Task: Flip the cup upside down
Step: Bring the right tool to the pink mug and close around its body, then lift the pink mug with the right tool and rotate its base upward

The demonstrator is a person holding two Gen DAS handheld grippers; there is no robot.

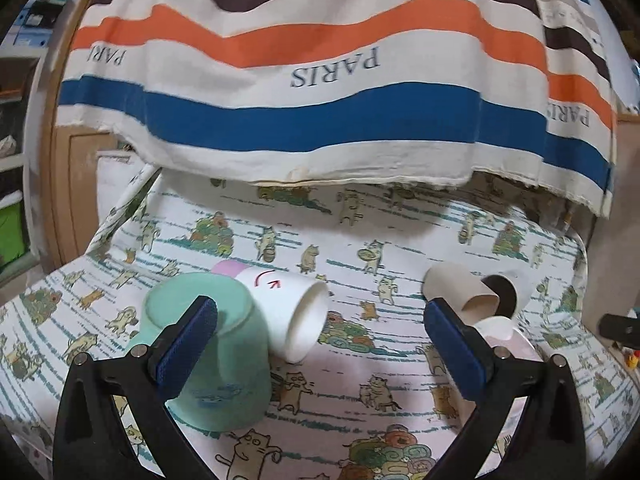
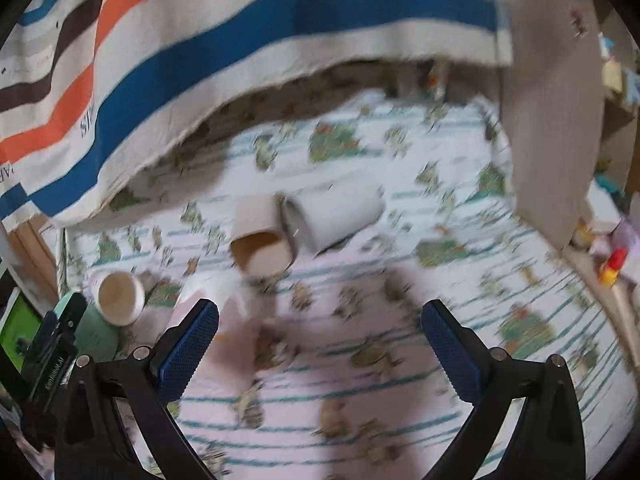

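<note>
Mint-green cup (image 1: 212,356) stands inverted; both grippers' jaws gape empty, and left gripper (image 1: 320,344) risks toppling it.

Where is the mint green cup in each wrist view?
Left wrist: the mint green cup stands base-up at lower left, partly behind the left gripper's near finger.
Right wrist: only a sliver of it shows at far left, beside a black device.
Shared landmark: the white cup lying beside it.
</note>
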